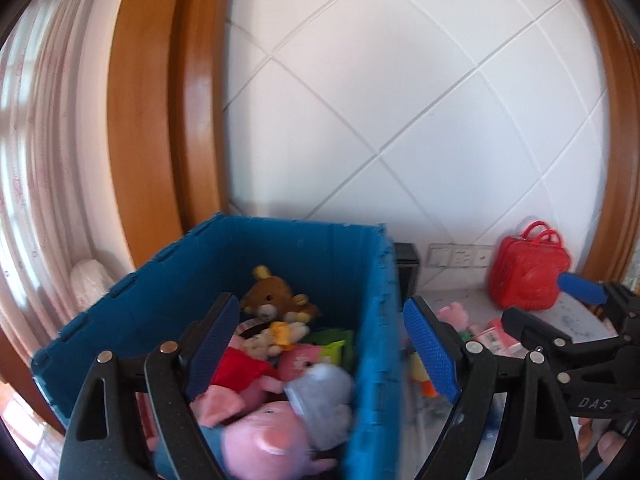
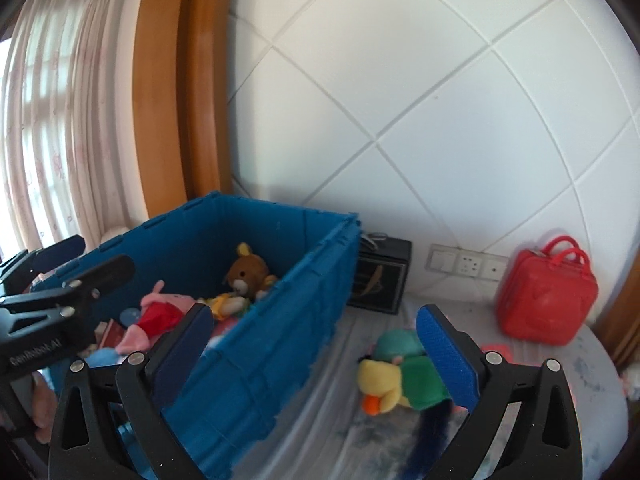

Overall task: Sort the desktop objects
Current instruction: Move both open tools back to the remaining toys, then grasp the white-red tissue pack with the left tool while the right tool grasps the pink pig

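A blue plastic crate (image 1: 372, 320) (image 2: 260, 360) holds several plush toys: a brown bear (image 1: 276, 296) (image 2: 248, 272), a pink pig in red (image 1: 240, 368) (image 2: 160, 316) and a grey plush (image 1: 324, 404). My left gripper (image 1: 324, 344) is open and empty, straddling the crate's right wall above the toys. My right gripper (image 2: 316, 348) is open and empty over the crate's right wall. A yellow duck plush in green (image 2: 400, 384) lies on the table by its right finger.
A red toy case (image 1: 528, 272) (image 2: 544, 296) stands at the back right by wall sockets (image 2: 464, 262). A black box (image 2: 380, 276) sits behind the crate. Small pink toys (image 1: 456, 316) lie on the table. A curtain (image 2: 52, 120) hangs at the left.
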Demonstrator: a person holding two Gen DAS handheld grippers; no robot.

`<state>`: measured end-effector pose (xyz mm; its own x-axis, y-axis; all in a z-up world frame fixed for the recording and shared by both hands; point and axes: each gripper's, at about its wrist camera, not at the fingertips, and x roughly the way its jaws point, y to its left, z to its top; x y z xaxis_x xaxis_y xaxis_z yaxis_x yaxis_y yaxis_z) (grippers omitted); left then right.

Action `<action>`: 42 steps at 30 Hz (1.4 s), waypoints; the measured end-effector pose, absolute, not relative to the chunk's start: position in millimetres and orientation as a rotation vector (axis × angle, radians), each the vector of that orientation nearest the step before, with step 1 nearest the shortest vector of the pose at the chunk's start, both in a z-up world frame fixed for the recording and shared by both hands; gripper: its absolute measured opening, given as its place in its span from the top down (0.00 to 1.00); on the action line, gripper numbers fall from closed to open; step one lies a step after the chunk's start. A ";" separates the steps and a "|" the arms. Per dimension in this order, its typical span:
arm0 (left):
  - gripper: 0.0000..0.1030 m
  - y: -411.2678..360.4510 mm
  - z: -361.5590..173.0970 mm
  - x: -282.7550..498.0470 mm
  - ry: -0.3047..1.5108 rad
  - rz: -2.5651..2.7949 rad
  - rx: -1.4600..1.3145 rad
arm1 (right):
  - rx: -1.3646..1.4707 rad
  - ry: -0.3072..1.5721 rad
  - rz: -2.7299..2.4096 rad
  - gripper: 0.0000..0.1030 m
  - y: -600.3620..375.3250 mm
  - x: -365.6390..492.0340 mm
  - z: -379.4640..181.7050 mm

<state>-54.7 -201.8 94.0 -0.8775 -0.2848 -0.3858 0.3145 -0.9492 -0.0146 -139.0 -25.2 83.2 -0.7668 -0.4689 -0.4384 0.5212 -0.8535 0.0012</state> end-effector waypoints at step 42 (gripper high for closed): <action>0.18 83.6 -160.0 -336.2 0.112 -2.722 1.412 | 1.496 -0.038 -2.763 0.00 412.2 -316.4 -161.3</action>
